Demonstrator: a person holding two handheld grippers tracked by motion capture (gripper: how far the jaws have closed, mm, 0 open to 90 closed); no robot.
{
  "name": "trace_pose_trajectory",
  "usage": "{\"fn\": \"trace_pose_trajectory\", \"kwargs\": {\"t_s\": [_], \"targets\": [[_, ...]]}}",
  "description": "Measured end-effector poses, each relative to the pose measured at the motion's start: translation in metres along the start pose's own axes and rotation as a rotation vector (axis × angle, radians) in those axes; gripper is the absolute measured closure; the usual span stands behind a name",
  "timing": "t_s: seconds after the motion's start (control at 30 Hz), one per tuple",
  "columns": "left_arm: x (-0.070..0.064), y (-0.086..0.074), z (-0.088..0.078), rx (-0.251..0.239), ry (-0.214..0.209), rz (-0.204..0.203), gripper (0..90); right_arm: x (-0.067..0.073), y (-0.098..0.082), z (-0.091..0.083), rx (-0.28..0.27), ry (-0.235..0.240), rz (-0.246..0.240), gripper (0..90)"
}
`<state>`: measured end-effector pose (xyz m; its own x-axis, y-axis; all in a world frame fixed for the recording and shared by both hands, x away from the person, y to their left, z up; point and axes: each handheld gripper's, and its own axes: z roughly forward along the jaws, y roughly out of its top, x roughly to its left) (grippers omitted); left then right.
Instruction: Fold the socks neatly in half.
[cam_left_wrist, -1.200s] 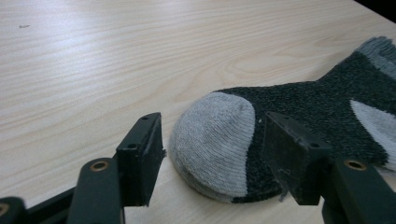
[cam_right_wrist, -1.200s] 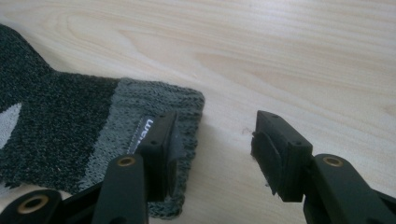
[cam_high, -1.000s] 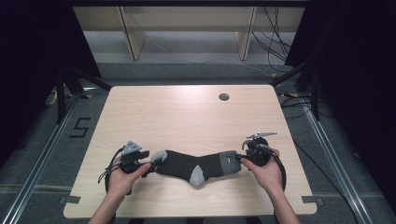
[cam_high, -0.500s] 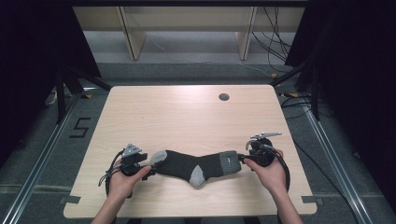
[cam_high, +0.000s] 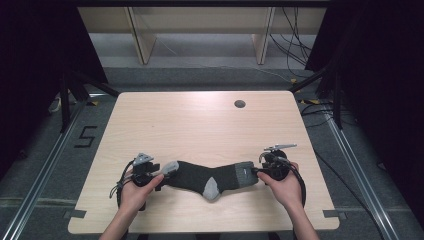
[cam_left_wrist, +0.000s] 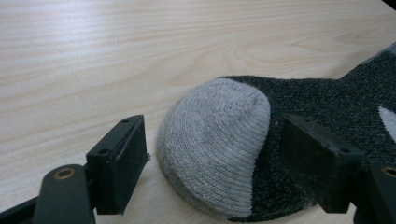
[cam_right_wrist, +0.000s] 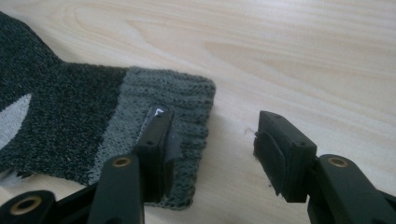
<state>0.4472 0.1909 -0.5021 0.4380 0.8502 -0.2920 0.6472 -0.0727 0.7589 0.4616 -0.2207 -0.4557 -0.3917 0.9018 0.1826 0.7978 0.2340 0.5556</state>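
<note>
Number 5 (cam_high: 86, 136) marked on the floor

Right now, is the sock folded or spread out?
Spread out: the sock lies flat on the table, toe left, cuff right.

Sock (cam_high: 210, 176): flat on your surface (cam_high: 200, 125), near edge | toe end: at your left gripper (cam_high: 159, 176) | cuff end: at your right gripper (cam_high: 260, 172) | hole (cam_high: 239, 104): far right of surface

A pale wooden worktop (cam_high: 200, 125) has a small dark round hole (cam_high: 239, 104) near its far edge. Black cables (cam_high: 292, 30) trail across the grey floor (cam_high: 200, 70) beyond.
</note>
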Motion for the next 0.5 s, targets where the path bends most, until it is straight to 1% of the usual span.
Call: {"fn": "trace_pose_trajectory", "kwargs": {"t_s": [0.03,0.07,0.1,0.13,0.17,0.2,0.23,0.27,0.3,0.33,0.37,0.4,0.43,0.47,0.5], "targets": [[0.001,-0.001,0.002,0.014,0.002,-0.004,23.5,0.0,-0.002,0.002,0.004,0.008,0.016,48.1],[0.001,-0.001,0.002,0.014,0.002,-0.004,24.0,0.002,-0.003,0.003,0.005,-0.002,0.04,48.1],[0.003,-0.003,0.003,0.019,0.001,-0.016,24.3,0.004,-0.003,0.002,0.022,0.027,0.069,48.1],[0.006,-0.003,0.004,0.03,-0.006,-0.016,24.1,-0.003,-0.003,0.003,0.009,0.017,0.006,48.0],[0.006,-0.003,0.004,0.03,-0.006,-0.016,23.7,-0.003,-0.003,0.003,0.009,0.017,0.006,48.0],[0.006,-0.004,0.005,0.019,-0.008,-0.035,23.7,-0.001,-0.003,0.005,0.008,0.008,0.029,48.0],[0.006,-0.006,0.006,0.016,-0.003,-0.041,22.9,-0.003,-0.003,0.007,0.012,0.023,0.018,48.0],[0.006,-0.006,0.006,0.016,-0.003,-0.041,23.0,-0.003,-0.003,0.008,0.02,0.014,0.01,48.1],[0.006,-0.005,0.006,0.02,-0.009,-0.039,23.3,-0.006,-0.003,0.01,0.011,-0.008,-0.02,48.2],[0.006,-0.005,0.006,0.019,-0.01,-0.039,24.1,-0.004,-0.002,0.01,0.015,0.017,-0.001,48.3],[0.006,-0.005,0.006,0.019,-0.01,-0.039,25.9,-0.004,-0.002,0.01,0.015,0.017,-0.001,48.3],[0.006,-0.005,0.006,0.021,-0.016,-0.041,25.9,-0.003,-0.002,0.011,0.018,0.015,0.014,48.3],[0.006,-0.005,0.007,0.021,-0.022,-0.036,28.6,-0.005,-0.002,0.013,0.012,0.026,0.008,48.5],[0.006,-0.005,0.007,0.022,-0.026,-0.032,29.2,-0.005,-0.002,0.014,0.012,0.015,0.01,48.5],[0.006,-0.005,0.007,0.022,-0.026,-0.032,30.8,-0.005,-0.002,0.014,0.012,0.015,0.01,48.5]]}}
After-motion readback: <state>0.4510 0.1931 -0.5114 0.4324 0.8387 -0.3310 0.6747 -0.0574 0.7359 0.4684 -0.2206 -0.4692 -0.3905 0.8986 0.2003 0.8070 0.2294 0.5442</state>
